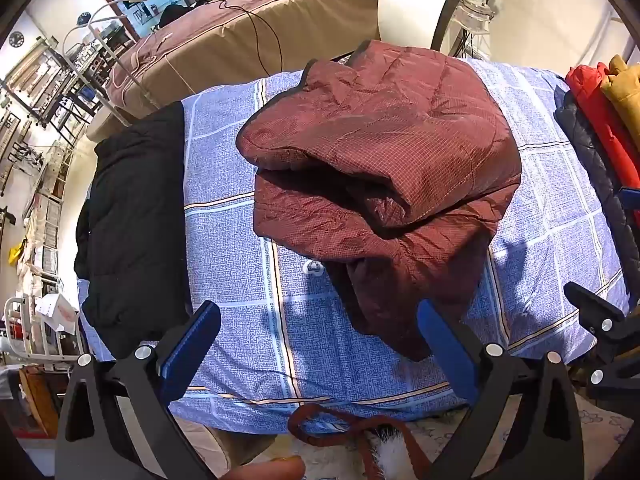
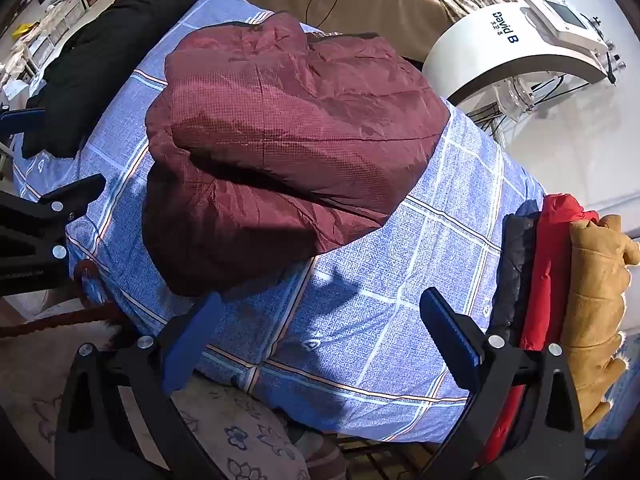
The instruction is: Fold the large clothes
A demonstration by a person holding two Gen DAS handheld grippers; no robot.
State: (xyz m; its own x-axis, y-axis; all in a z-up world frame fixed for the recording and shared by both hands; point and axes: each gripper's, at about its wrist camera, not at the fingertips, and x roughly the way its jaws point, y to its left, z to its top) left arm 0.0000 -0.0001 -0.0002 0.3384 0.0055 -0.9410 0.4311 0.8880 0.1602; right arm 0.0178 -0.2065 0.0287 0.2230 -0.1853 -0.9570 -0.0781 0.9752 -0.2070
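Room behind the bed
A white machine (image 2: 516,36) marked "David B" stands beyond the blue checked sheet (image 1: 240,240); a brown bed (image 1: 224,40) and cluttered shelves (image 1: 44,80) lie further off.

My left gripper (image 1: 320,344) hangs over the near edge of the table (image 1: 240,320), my right gripper (image 2: 320,336) beside it to the right, neither touching anything. The folded jacket (image 1: 380,168) lies on the middle of the table, a sleeve (image 1: 384,304) trailing toward me. A dark garment (image 1: 136,216) lies along the table's left edge. A stack of folded coats (image 2: 560,280) sits at the right edge. Behind the table stands a bed (image 1: 224,36), and to its right a curved machine (image 2: 512,40).
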